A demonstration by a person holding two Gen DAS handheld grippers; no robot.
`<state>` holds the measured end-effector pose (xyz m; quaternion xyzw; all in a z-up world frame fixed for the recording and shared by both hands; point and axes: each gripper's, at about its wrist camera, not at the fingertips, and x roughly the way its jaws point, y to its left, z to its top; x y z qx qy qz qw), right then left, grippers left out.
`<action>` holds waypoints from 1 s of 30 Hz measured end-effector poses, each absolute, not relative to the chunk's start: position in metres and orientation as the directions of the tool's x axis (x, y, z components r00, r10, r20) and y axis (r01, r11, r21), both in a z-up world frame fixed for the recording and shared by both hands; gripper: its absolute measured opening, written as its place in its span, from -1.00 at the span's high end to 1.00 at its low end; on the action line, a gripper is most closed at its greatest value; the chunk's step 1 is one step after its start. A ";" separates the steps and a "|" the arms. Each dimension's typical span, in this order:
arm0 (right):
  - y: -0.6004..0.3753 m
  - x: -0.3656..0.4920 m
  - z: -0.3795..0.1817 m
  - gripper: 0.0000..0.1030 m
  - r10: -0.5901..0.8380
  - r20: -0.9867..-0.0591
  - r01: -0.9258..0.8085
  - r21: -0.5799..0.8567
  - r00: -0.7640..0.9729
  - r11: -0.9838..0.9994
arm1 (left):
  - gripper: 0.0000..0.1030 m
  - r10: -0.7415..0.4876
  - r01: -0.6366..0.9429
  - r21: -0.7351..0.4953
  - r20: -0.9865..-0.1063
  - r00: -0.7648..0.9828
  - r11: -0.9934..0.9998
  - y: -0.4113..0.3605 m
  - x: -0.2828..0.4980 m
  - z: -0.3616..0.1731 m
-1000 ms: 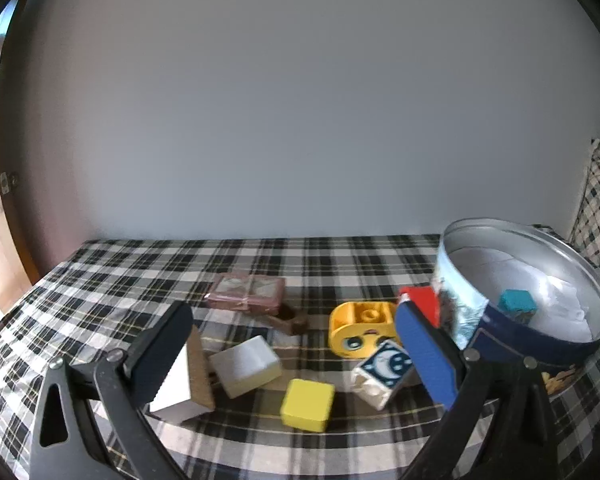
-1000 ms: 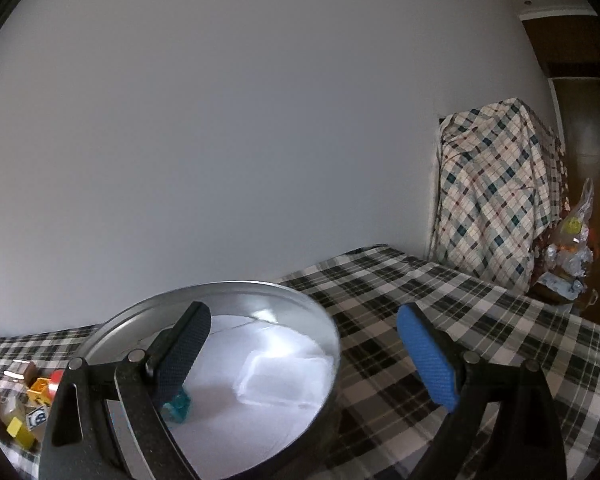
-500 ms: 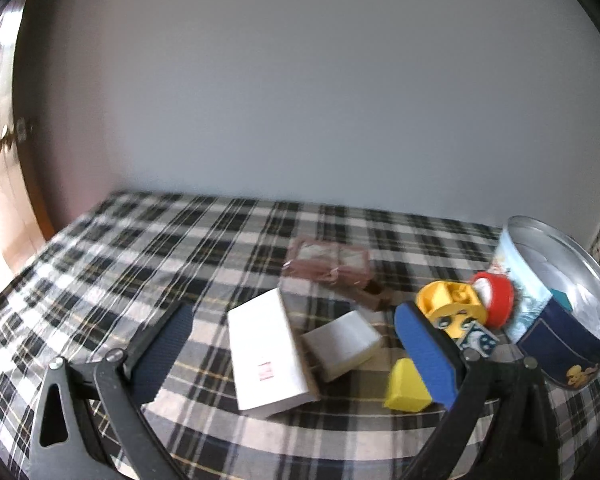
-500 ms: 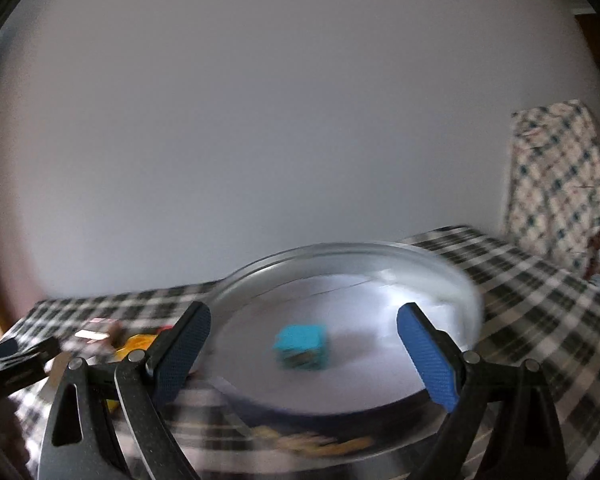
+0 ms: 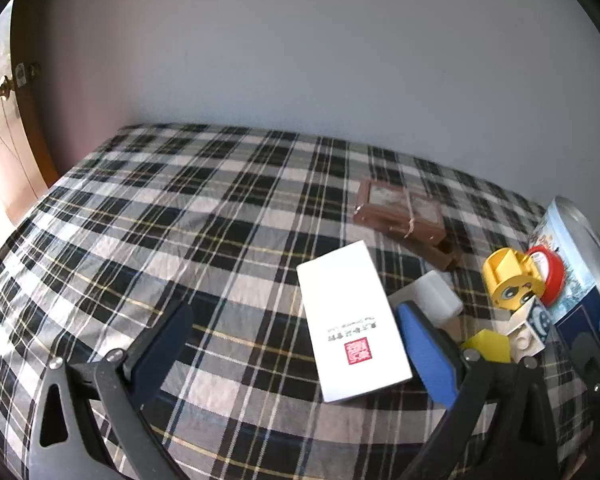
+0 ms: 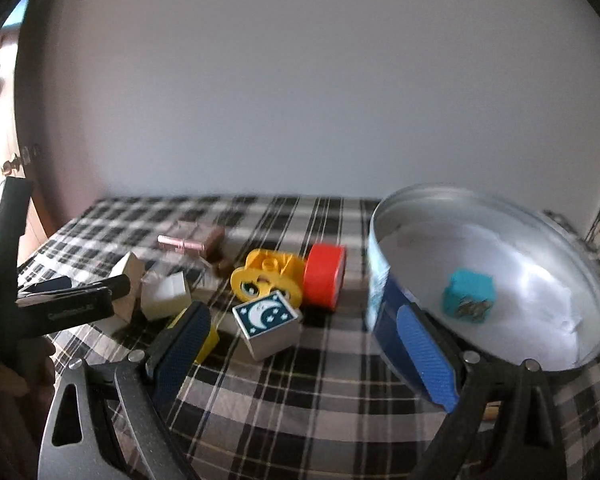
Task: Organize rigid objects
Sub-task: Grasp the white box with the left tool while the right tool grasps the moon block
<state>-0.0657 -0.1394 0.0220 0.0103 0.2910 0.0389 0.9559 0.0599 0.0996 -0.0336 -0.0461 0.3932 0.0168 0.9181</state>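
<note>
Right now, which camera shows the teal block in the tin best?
The right wrist view: it looks into the open tin, where the teal block lies in plain sight. The left wrist view catches only the tin's outer wall, block hidden.

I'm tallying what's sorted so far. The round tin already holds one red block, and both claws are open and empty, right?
Not quite: the block inside the round tin is teal, not red, as the right wrist view shows. The rest holds: it is the only one there, and both the left claw and the right claw are open and empty.

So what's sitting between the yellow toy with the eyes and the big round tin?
A red round piece sits between the yellow toy and the tin, right against the toy. The right wrist view shows it best.
</note>
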 end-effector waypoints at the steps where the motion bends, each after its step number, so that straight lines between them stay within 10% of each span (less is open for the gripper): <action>1: -0.140 -0.061 0.020 -0.86 0.092 -0.573 -0.073 0.056 0.814 0.996 | -0.99 0.006 -0.073 -0.060 -0.733 0.680 0.996 0.100 0.061 -0.035; 15: -0.113 -0.012 -0.001 -0.83 0.057 -0.700 -0.108 -0.029 0.711 0.994 | -0.94 0.059 -0.133 -0.023 -0.810 0.584 0.991 0.120 0.074 -0.051; 20: -0.109 0.007 -0.013 -0.26 0.072 -0.765 -0.136 -0.021 0.640 0.991 | -0.50 0.051 -0.122 -0.029 -0.795 0.605 0.992 0.119 0.071 -0.047; 24: -0.118 0.009 -0.020 0.01 0.137 -0.771 -0.152 0.052 0.622 0.987 | 0.21 0.028 -0.107 -0.050 -0.779 0.626 0.993 0.119 0.068 -0.043; 30: -0.127 -0.020 -0.009 0.01 0.231 -0.699 -0.205 0.121 0.677 0.971 | 0.22 -0.062 -0.093 -0.162 -0.751 0.657 0.982 0.127 0.064 -0.040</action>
